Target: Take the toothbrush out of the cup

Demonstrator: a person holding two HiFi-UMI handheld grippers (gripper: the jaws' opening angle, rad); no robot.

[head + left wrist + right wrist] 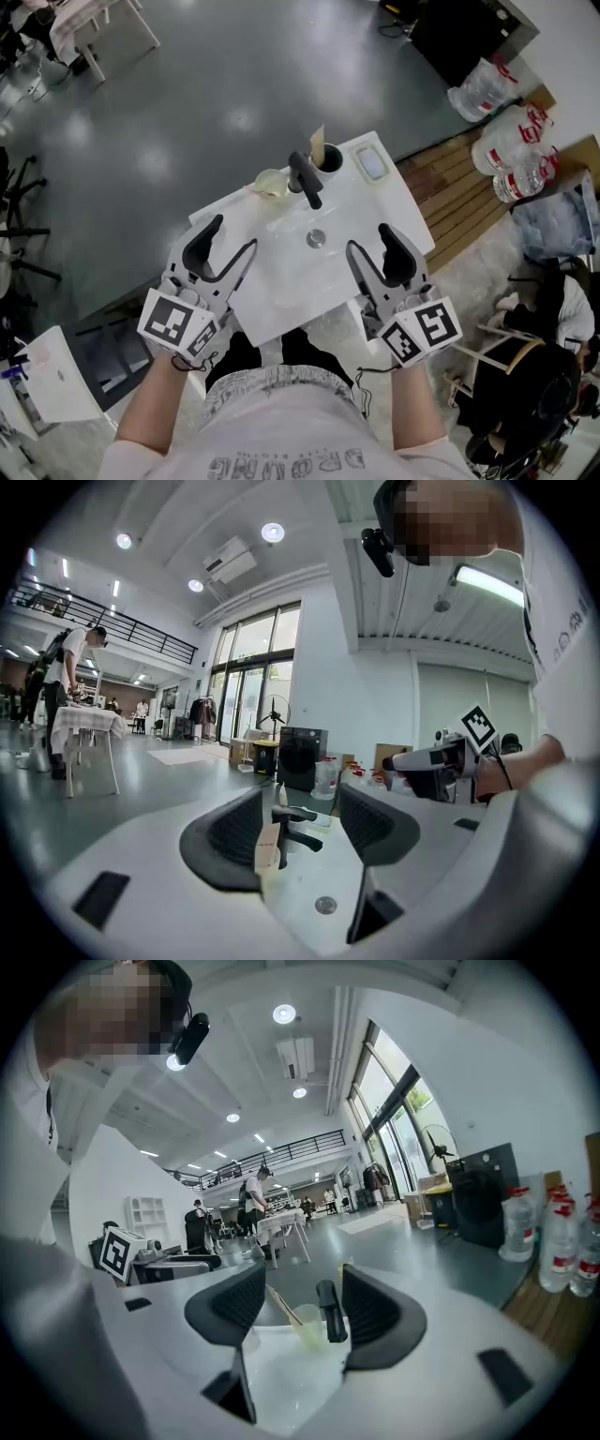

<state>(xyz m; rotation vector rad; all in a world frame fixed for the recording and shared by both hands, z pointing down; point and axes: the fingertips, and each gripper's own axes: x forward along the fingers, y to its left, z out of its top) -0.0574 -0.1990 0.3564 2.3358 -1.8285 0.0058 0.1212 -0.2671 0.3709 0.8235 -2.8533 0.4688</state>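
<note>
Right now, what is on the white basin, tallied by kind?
Cups: 2 (clear cup, black cup)
Toothbrush, in the clear cup: 1
Tan packet: 1
Faucet: 1
Dish: 1
Drain: 1
Total: 7

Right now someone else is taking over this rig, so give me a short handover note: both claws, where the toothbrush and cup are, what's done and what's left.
Left claw: open, empty, over the front left of the white sink.
Right claw: open, empty, over the front right.
The pale cup stands at the back of the sink, just left of the black tap. A thin tan stick, apparently the toothbrush, leans in it.
Done: nothing yet; neither claw touches the cup.
Left: reach in, grip the toothbrush and lift it out.
</note>
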